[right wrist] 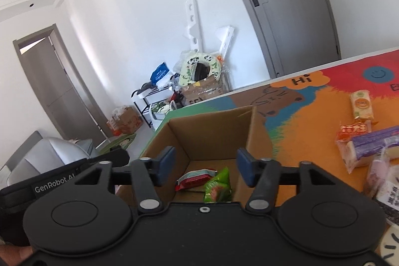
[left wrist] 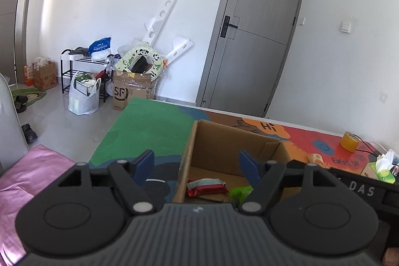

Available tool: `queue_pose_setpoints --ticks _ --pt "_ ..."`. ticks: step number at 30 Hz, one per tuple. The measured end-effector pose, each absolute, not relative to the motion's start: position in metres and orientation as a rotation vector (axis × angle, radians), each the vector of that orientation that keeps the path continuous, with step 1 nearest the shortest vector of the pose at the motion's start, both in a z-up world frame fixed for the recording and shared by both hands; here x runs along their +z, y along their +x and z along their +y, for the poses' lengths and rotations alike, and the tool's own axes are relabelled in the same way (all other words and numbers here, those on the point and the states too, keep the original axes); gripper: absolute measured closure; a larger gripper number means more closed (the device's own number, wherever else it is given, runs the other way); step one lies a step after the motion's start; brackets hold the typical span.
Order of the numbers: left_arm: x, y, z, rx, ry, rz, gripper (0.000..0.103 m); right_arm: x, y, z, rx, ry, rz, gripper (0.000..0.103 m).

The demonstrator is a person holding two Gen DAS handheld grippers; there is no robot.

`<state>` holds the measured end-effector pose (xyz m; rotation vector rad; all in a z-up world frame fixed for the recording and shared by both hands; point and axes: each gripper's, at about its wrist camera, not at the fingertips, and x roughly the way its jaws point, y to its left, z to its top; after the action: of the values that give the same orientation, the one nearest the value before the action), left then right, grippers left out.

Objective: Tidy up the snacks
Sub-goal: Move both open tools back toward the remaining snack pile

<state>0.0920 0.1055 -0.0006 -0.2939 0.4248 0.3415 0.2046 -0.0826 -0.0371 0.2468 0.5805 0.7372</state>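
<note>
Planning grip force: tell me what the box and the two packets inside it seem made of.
Box: corrugated cardboard, matte brown, raw cut edges. Red packet: probably thin plastic film, glossy and crinkled. Green packet: likely the same film, shiny; contents hidden.

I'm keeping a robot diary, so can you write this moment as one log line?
left gripper: open, empty | right gripper: open, empty | cardboard box: red packet, green packet inside | more snacks on mat

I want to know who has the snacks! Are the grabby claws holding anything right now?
No, both are empty. The left gripper and right gripper stand open above the cardboard box; the red packet and green packet lie inside.
</note>
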Motion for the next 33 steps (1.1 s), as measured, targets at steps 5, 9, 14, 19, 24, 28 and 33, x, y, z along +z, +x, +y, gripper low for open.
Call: queue_pose_setpoints --ticks 5,9,14,19,24,28,33 --pt "0.002 0.091 0.092 0.335 -0.275 0.422 0.013 -0.037 0.200 -0.105 0.693 0.260 0.577 0.038" --pt "0.005 0.092 0.076 0.312 -0.256 0.414 0.008 -0.038 0.198 -0.127 0.644 0.264 0.570 0.027" --pt "0.009 0.094 0.056 0.270 -0.240 0.404 0.005 -0.038 0.194 -0.155 0.589 0.265 0.561 0.017" --pt "0.011 0.094 0.037 0.227 -0.237 0.402 0.004 -0.038 0.189 -0.181 0.545 0.258 0.554 0.011" --pt "0.013 0.096 0.018 0.186 -0.227 0.408 0.004 -0.037 0.184 -0.204 0.504 0.262 0.546 0.003" --pt "0.015 0.098 0.001 0.142 -0.222 0.401 0.004 -0.031 0.180 -0.220 0.469 0.261 0.526 0.000" --pt "0.017 0.101 -0.020 0.101 -0.213 0.399 0.004 -0.029 0.177 -0.239 0.430 0.260 0.516 0.000"
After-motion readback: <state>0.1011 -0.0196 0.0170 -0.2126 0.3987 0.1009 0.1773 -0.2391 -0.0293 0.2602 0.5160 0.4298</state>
